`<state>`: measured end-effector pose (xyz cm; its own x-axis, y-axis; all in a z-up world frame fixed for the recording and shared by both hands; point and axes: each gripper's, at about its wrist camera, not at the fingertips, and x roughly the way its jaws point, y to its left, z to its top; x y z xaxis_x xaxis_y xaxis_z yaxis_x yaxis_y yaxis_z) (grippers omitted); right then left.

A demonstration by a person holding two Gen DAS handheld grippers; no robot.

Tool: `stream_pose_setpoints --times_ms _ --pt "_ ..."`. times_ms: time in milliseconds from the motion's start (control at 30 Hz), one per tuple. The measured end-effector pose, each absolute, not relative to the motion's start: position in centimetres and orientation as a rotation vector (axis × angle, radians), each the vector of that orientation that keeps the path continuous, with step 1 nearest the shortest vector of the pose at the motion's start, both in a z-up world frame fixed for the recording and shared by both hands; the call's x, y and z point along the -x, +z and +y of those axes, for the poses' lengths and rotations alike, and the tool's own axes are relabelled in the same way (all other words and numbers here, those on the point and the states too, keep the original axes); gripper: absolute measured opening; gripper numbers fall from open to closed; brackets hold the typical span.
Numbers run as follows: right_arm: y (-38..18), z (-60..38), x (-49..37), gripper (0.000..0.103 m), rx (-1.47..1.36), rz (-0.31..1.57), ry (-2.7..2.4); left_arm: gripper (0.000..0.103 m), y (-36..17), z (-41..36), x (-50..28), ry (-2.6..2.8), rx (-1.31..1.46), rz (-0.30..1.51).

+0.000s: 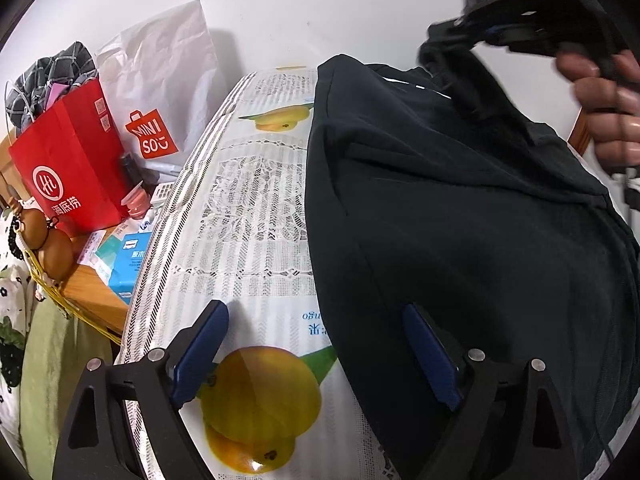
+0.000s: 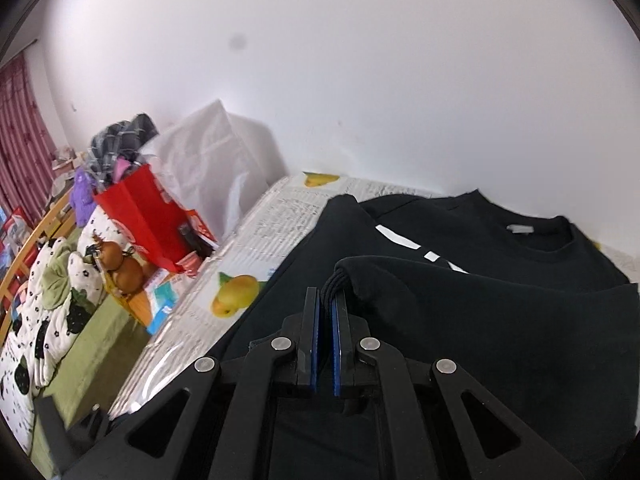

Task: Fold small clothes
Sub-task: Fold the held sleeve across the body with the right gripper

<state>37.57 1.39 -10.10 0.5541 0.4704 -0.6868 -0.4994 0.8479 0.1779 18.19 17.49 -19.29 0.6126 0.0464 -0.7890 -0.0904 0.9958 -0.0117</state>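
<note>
A black sweatshirt lies on a table covered with a mango-print cloth. My left gripper is open, low over the table at the garment's near left edge; its right finger lies over the black cloth. My right gripper is shut on the sweatshirt's black cuff and holds that sleeve lifted over the body. The collar with a white label lies at the far side. In the left wrist view the right gripper shows at the upper right, holding the sleeve up.
A red paper bag and a white Miniso bag stand left of the table against the wall. Small boxes and brown gourds sit on a wooden shelf. A bed with a floral quilt lies further left.
</note>
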Motion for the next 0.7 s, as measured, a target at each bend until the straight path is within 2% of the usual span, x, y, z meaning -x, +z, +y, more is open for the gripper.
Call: stream_pose_setpoints --times_ms 100,167,267,467,700 --pt "-11.5 1.3 -38.6 0.015 -0.023 0.837 0.612 0.091 -19.3 17.4 -18.2 0.082 0.047 0.911" --pt "-11.8 0.5 -38.5 0.043 -0.064 0.857 0.686 0.091 -19.3 17.4 -18.3 0.082 0.046 0.912" --pt "-11.1 -1.7 -36.6 0.054 -0.044 0.759 0.648 0.092 -19.3 17.3 -18.3 0.083 0.043 0.913" --pt "-12.2 -8.6 -33.2 0.056 0.057 0.767 0.436 0.093 -19.3 17.3 -18.3 0.083 0.042 0.914" --pt "-15.1 -20.6 -27.3 0.056 -0.037 0.854 0.142 0.094 -19.3 17.2 -18.3 0.084 0.041 0.915"
